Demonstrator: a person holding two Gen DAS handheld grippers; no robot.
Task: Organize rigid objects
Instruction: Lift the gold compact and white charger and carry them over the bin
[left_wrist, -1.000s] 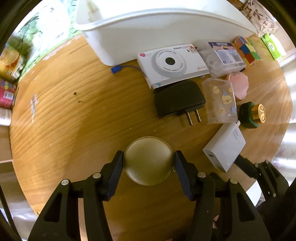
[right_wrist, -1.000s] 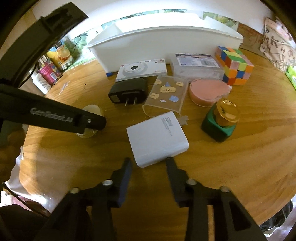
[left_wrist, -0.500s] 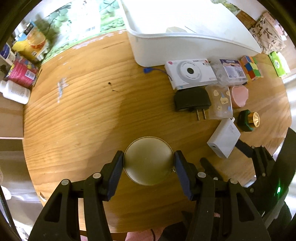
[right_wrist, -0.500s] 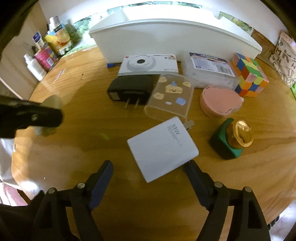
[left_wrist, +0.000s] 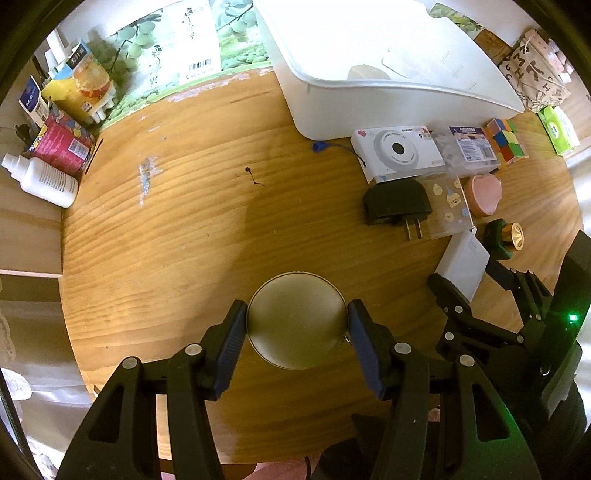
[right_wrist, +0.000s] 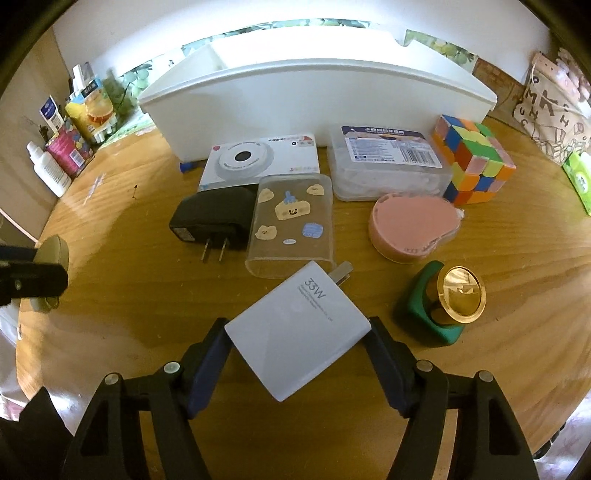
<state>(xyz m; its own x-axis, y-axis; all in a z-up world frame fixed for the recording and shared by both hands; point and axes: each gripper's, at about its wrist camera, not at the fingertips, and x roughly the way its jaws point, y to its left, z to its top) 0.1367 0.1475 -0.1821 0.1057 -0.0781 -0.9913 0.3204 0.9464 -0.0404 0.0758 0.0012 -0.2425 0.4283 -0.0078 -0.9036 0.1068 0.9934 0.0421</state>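
Note:
My left gripper (left_wrist: 297, 334) is shut on a round, dull-gold tin (left_wrist: 295, 314) and holds it above the wooden table (left_wrist: 184, 229), pointing straight down. The tin (right_wrist: 55, 251) also shows at the left edge of the right wrist view. A white 33W charger (right_wrist: 295, 325) lies on the table, turned diagonally. My right gripper (right_wrist: 297, 334) has it between its jaws, which are closing, and the pads meet two opposite corners. From the left wrist view the right gripper (left_wrist: 464, 272) flanks the charger (left_wrist: 461, 262) at the table's right side.
A large white bin (right_wrist: 317, 92) stands at the back. In front of it lie a white camera (right_wrist: 258, 162), black plug adapter (right_wrist: 210, 218), clear phone case (right_wrist: 291, 225), clear plastic box (right_wrist: 388, 162), colour cube (right_wrist: 476, 158), pink heart-shaped case (right_wrist: 410, 229) and green gold-capped bottle (right_wrist: 439, 306). Bottles and packets (left_wrist: 55, 147) crowd the far left.
My left gripper has lifted the tin higher, so more of the table shows. The right gripper spread wide, came forward around the white charger and narrowed onto its corners.

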